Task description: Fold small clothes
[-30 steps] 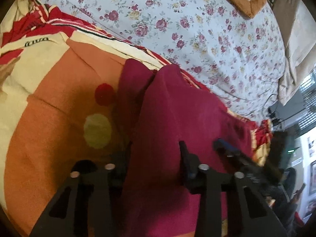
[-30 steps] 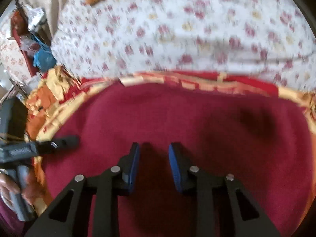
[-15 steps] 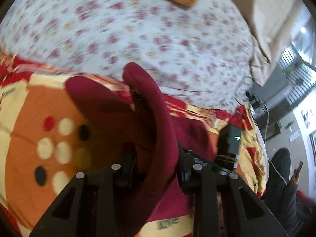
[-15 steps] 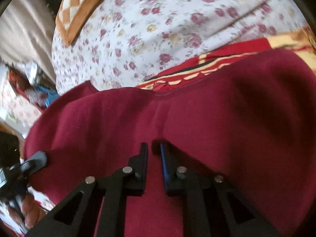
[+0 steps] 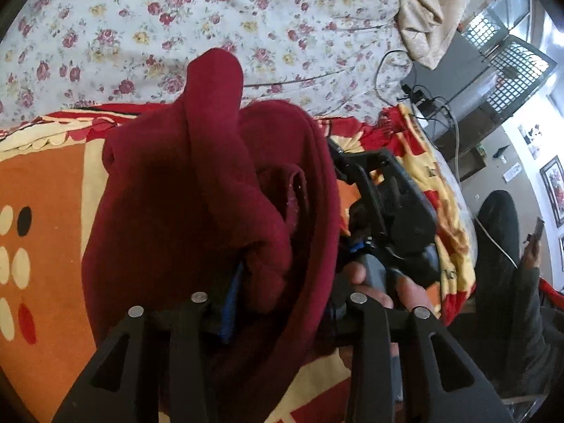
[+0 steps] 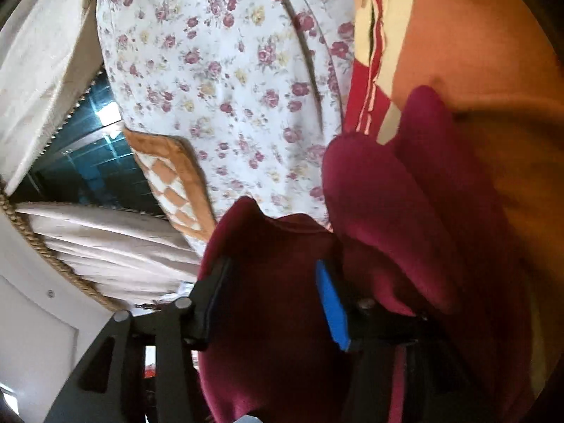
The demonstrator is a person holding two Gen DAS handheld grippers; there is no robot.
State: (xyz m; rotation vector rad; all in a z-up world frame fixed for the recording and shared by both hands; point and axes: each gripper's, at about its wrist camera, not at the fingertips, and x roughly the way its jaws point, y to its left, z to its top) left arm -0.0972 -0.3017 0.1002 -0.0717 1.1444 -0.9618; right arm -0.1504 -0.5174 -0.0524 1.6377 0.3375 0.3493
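A dark red garment (image 5: 197,190) is bunched and lifted off the patterned blanket (image 5: 46,183). My left gripper (image 5: 278,299) has cloth between its fingers, which stand apart with the bunched fabric filling the gap. In the right wrist view the same garment (image 6: 380,204) drapes between and over my right gripper (image 6: 271,282), whose fingers stand fairly wide with cloth in the gap. The right gripper body (image 5: 387,211), held by a hand, shows just right of the garment in the left wrist view.
A floral sheet (image 5: 176,17) covers the bed beyond the blanket. A beige cloth (image 5: 426,10) lies at the far right corner with cables (image 5: 391,70) near it. An orange checked cushion (image 6: 172,179) and curtains (image 6: 105,243) show in the right wrist view. A seated person (image 5: 511,264) is at the right.
The garment went from lying flat on the blanket to being gathered and lifted. Both grippers have come close together. The right gripper's fingers have spread wider and its view has tilted sharply.
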